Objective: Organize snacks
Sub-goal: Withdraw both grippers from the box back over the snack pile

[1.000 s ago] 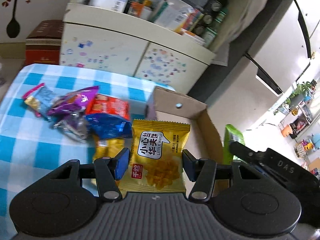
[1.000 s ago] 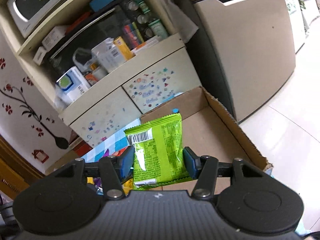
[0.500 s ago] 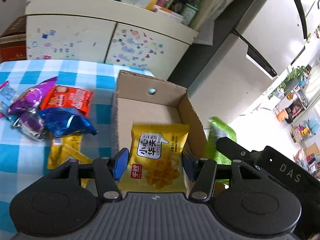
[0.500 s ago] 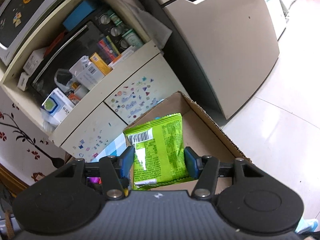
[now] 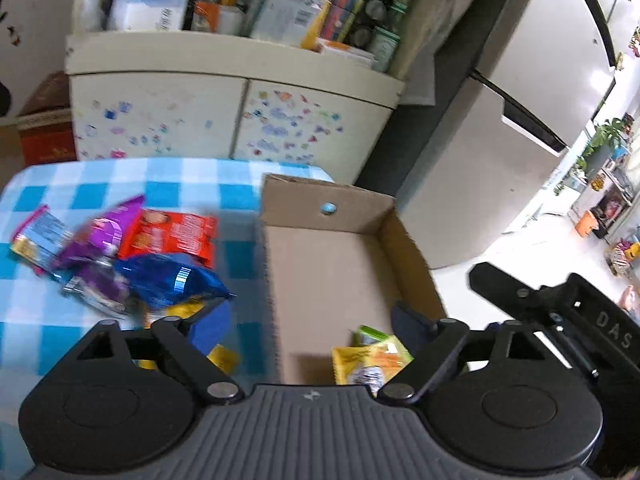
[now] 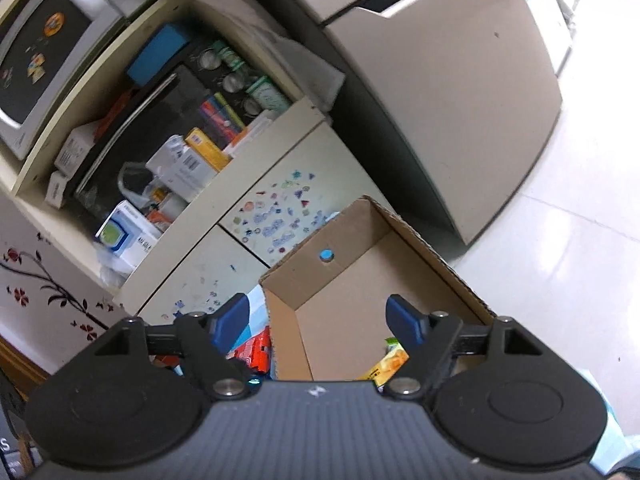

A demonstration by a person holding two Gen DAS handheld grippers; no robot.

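While both grippers are hanging over the cardboard box [image 5: 320,280], the left gripper [image 5: 308,320] and right gripper [image 6: 320,320] have just been opening and are holding nothing. The yellow packet [image 5: 360,364] and green packet [image 5: 370,336] are lying at the box's near end. Judging by this, the drop is finishing, and the next move is calling for a reach to the snack pile [image 5: 132,256] on the checked tablecloth [image 5: 180,184].

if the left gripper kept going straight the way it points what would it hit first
Probably the bare floor of the cardboard box, just beyond the yellow packet. The left gripper has just opened, nothing between its fingers. Depth is hard to judge.
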